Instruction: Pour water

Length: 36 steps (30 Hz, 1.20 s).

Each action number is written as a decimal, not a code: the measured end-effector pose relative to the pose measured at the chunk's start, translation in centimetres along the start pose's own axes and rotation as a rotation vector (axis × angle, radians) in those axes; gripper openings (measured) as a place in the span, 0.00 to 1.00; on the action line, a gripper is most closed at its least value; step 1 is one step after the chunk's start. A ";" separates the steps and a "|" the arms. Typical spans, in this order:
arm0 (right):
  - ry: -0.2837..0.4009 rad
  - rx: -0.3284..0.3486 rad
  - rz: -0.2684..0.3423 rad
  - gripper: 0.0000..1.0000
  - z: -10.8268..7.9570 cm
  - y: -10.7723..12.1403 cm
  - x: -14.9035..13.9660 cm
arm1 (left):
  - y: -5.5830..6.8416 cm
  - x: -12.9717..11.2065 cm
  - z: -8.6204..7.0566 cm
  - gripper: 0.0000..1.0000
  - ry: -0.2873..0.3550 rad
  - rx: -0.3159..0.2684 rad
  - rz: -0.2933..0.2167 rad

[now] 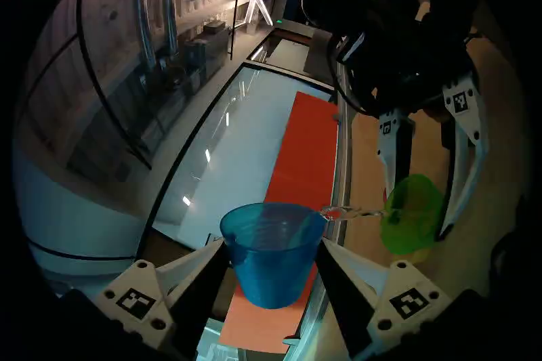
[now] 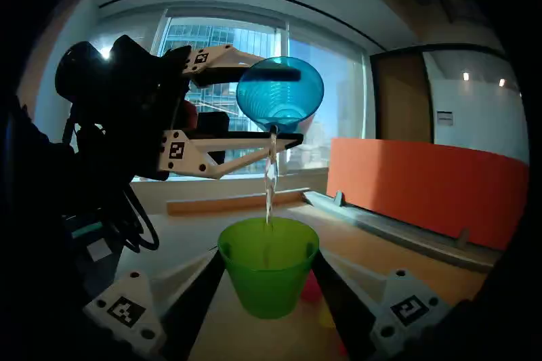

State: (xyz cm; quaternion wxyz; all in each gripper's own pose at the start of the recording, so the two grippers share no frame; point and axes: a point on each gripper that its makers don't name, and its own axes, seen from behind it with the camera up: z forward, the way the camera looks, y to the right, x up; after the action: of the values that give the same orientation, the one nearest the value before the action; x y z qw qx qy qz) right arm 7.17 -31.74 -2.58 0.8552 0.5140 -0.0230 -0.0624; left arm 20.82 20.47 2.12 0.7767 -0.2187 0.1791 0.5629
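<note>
**A:** Take me through it, left to right.

**B:** The left gripper [image 1: 273,244] is clamped on a translucent blue plastic cup [image 1: 274,269], both fingers pressing its wall, and the cup is tipped over. A thin stream of water [image 1: 349,212] leaves its rim and lands in a translucent green plastic cup [image 1: 410,215]. The right gripper [image 2: 268,258] pinches that one upright over the pale wooden table [image 2: 420,273], well apart from the orange partition [image 2: 433,185] along one table edge. Whether its base touches the table, I cannot tell.

**A:** How will the cups handle?

**B:** Light and thin-walled, I'd judge. Squeeze too hard and the wall buckles, and wet plastic is slick. Mid-wall, below the rim, looks like the right place to hold them, and that is where both grippers sit. The green cup should grow heavier as it fills.

**A:** What does each view add?

**B:** The right gripper view looks into the blue cup's mouth against the window [image 2: 217,43] and follows the water down inside the green cup. The left gripper view gives the green cup from outside, with a right-gripper finger on each side of it.
</note>
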 end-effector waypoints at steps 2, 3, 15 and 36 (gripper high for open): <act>0.001 0.000 -0.001 0.90 0.0 0.0 0.0 | 0.0 0.1 0.0 0.83 0.000 0.001 0.007; 0.001 0.000 -0.001 0.90 -0.1 0.0 0.1 | 0.0 0.1 0.0 0.83 0.000 0.001 0.010; 0.003 -0.001 -0.003 0.90 -0.2 -0.1 0.1 | -0.9 0.5 0.0 0.83 -0.002 0.007 0.055; 0.004 -0.004 -0.004 0.90 -0.2 0.1 0.2 | -0.7 1.0 -0.5 0.83 -0.006 0.028 0.150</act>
State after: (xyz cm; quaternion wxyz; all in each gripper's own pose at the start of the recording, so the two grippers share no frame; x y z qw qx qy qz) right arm 7.35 -31.53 -2.63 0.8561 0.5126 -0.0201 -0.0632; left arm 21.75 20.86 1.27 0.7360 -0.1921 0.2004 0.6175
